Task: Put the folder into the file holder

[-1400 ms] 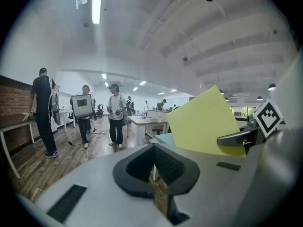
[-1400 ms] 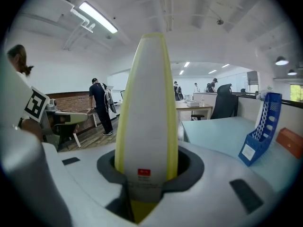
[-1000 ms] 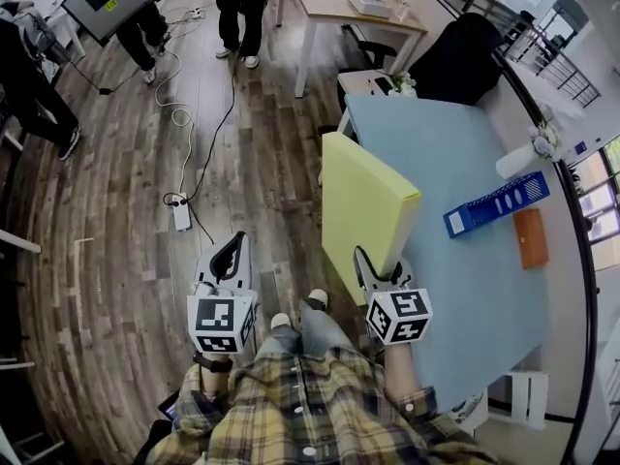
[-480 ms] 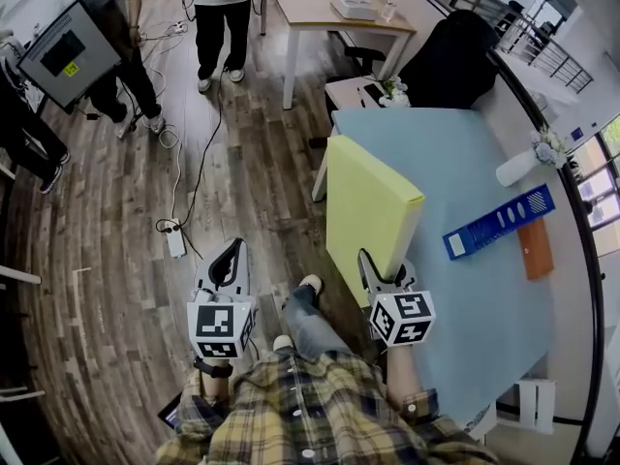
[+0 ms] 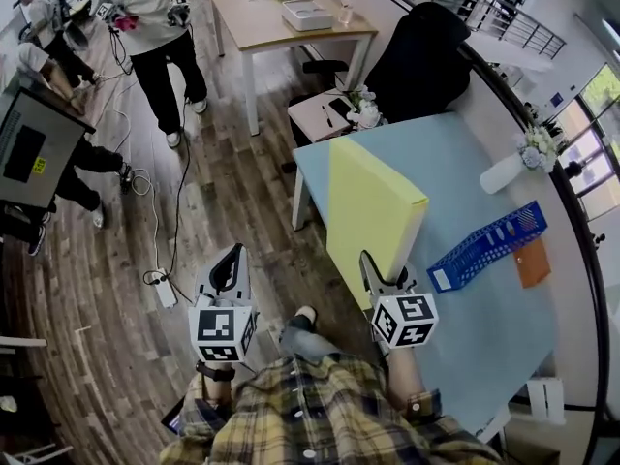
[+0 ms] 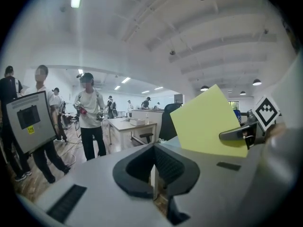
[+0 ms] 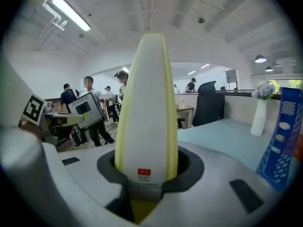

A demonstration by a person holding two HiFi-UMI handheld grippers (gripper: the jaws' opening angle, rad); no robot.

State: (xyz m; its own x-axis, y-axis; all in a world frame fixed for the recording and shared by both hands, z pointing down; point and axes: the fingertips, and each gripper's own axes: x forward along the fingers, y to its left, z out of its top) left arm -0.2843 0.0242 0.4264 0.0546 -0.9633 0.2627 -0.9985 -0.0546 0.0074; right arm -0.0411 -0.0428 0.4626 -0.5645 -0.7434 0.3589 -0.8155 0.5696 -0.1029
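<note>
Right gripper view: right gripper (image 7: 147, 186) pinches slim yellow folder (image 7: 146, 103).

Head view steeply down; gripper views near-level; all share folder (image 5: 373, 211).

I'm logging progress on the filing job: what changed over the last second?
The person has walked closer to the table, so the blue file holder now lies nearer the right gripper. Nothing was grasped or released: the right gripper still clamps the yellow folder upright, and the left gripper stays empty.
</note>
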